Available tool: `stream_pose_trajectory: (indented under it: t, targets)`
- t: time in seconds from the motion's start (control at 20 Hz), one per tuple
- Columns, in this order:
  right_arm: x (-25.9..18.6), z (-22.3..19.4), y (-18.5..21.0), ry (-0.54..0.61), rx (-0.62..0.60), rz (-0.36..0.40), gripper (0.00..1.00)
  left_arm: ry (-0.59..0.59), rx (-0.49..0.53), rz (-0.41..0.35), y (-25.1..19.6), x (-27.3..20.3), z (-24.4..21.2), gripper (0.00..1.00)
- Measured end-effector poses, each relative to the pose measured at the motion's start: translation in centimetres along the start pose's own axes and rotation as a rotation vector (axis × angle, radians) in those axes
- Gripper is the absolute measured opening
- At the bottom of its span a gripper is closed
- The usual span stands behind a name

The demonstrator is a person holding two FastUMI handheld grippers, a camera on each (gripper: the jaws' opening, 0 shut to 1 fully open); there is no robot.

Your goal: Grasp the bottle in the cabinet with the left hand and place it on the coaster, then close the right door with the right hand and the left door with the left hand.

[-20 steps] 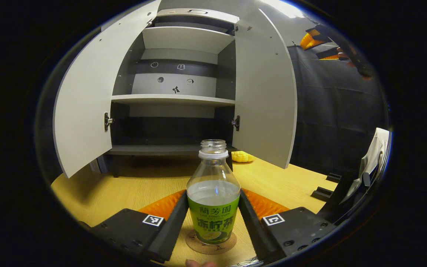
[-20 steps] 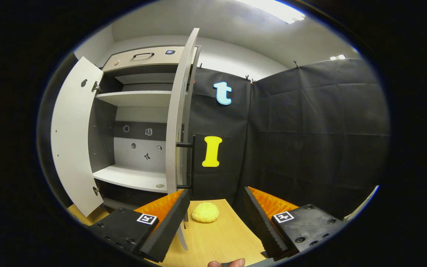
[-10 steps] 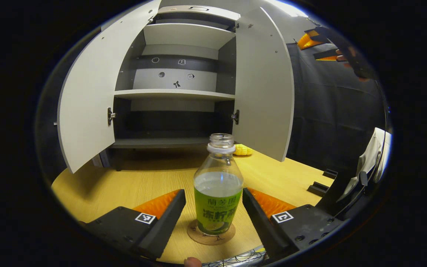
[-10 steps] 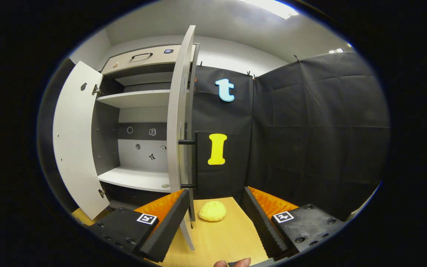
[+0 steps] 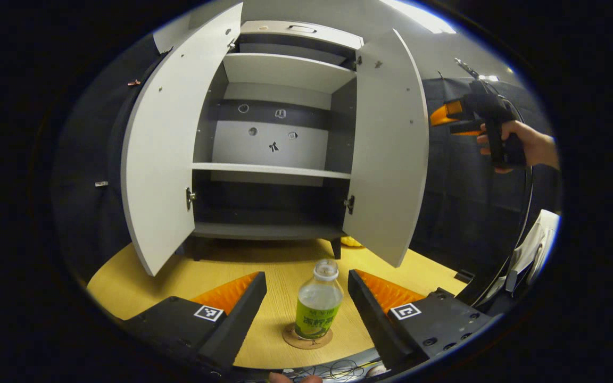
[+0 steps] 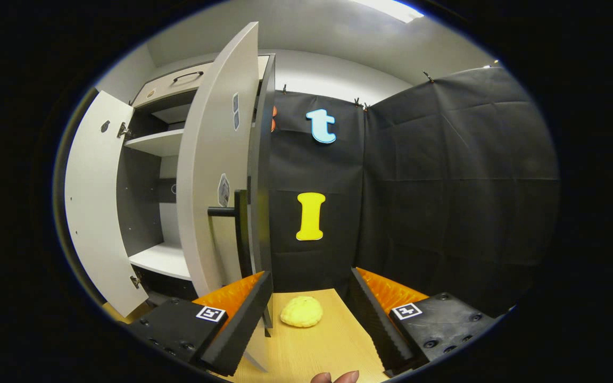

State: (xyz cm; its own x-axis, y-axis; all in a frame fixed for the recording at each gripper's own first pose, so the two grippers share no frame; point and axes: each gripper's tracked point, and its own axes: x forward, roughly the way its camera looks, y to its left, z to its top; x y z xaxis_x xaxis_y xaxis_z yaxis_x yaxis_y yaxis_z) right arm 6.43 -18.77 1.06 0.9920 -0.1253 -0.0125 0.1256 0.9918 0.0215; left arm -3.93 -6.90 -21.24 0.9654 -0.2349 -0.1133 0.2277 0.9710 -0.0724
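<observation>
My left tool (image 5: 306, 298) is spread wide, holding nothing — the bottle (image 5: 317, 308) stands on the round cork coaster (image 5: 307, 338) on the table (image 5: 125, 276). My right tool (image 6: 309, 306) is spread too. Next, the right door (image 6: 216, 175): flat, stiff board, light to swing — I'd push near its black handle (image 6: 234, 223).
</observation>
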Motion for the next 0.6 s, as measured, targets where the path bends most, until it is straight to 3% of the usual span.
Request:
stream_pose_trajectory:
  t: [0.3, 0.35, 0.6]
  targets:
    - [0.4, -0.6, 1.6, 0.018, 0.068, 0.073, 0.95, -0.067, 0.008, 0.062, 3.1, -1.0, 5.4, 0.97]
    - [0.2, -0.7, 2.5, 0.022, 0.092, 0.086, 1.0, -0.071, 0.009, 0.073, 3.7, -1.3, 5.9, 0.96]
    - [-0.2, -1.2, 7.3, 0.009, 0.108, 0.153, 0.97, -0.08, -0.003, 0.12, 7.2, -2.9, 7.8, 0.96]
